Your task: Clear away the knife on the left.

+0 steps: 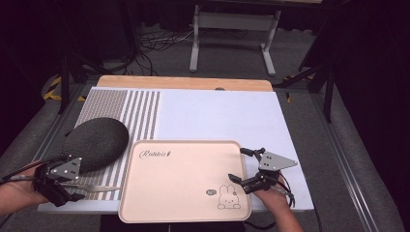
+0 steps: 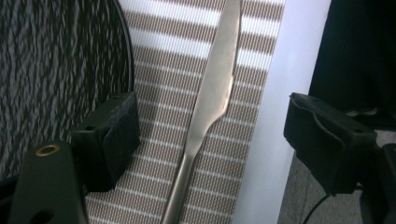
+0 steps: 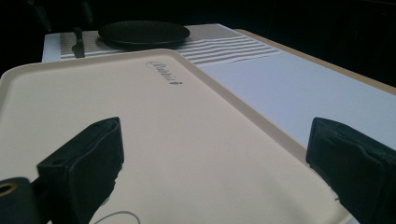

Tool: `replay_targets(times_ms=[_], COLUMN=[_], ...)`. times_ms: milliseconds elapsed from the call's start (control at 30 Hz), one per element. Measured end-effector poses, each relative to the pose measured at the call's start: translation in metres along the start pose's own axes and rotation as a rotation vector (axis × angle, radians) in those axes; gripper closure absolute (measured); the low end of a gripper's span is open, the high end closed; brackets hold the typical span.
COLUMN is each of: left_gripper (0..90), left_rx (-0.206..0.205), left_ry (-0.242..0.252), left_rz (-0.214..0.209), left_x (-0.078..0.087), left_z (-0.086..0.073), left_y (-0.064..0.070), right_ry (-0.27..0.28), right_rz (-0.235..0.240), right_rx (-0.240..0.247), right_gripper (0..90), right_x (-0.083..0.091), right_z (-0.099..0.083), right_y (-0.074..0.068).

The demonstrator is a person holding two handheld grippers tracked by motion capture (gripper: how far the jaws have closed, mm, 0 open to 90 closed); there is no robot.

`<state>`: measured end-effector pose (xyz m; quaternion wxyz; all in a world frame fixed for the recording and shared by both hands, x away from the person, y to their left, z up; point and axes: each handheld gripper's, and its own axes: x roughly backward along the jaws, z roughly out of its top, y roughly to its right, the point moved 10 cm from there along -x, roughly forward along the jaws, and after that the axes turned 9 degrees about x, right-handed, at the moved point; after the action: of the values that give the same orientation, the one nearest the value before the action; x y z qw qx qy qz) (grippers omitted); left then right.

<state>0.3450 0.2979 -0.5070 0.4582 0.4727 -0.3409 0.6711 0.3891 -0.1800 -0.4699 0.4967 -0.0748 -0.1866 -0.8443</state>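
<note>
Where striped mat (image 1: 140, 113) ends, white table cover (image 1: 217, 116), grey floor (image 1: 232, 53).

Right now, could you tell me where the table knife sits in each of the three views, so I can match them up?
High view: the knife lies at lower left on the striped mat, by the left gripper.
Left gripper view: the knife runs up the middle, between open jaws.
Right gripper view: I cannot make it out.
Shared landmark: the dark plate, at left and far back.
</note>
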Motion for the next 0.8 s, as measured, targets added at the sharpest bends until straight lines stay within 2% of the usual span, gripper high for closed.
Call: replay_targets(times_ms=[333,400,467,500,533,567,633,733,800], left_gripper=[29.3,36.2,37.4,41.2,44.0,44.0,50.4,57.6,67.0], left_rx=[-0.032,-0.05,-0.053,-0.072,-0.072,-0.082,-0.11,-0.131,-0.146], left_ry=[-0.086,-0.127,-0.139,-0.162,-0.162,-0.176,-0.212,-0.228,-0.245], left_rz=[0.017,0.025,0.028,0.027,0.027,0.028,0.042,0.054,0.053], left_x=[-0.007,-0.008,-0.008,-0.009,-0.009,-0.009,-0.011,-0.011,-0.01], left_z=[-0.016,-0.022,-0.023,-0.026,-0.026,-0.027,-0.03,-0.03,-0.031], left_y=[-0.007,-0.011,-0.012,-0.014,-0.014,-0.014,-0.017,-0.02,-0.021], right_ry=[-0.014,-0.015,-0.014,-0.01,-0.01,-0.006,-0.006,-0.008,-0.009], right_rz=[0.005,0.006,0.007,0.008,0.008,0.008,0.008,0.012,0.013], right_rx=[0.007,0.006,0.005,0.004,0.004,0.002,0.001,0.002,0.004], right_gripper=[4.6,4.5,4.5,4.5,4.5,4.5,4.5,4.5,4.5], right_x=[-0.003,-0.003,-0.003,-0.003,-0.003,-0.003,-0.003,-0.003,-0.003], right_z=[-0.002,-0.002,-0.002,-0.002,-0.002,-0.002,-0.002,-0.002,-0.002], right_y=[-0.002,-0.002,-0.002,-0.002,-0.002,-0.002,-0.002,-0.003,-0.003])
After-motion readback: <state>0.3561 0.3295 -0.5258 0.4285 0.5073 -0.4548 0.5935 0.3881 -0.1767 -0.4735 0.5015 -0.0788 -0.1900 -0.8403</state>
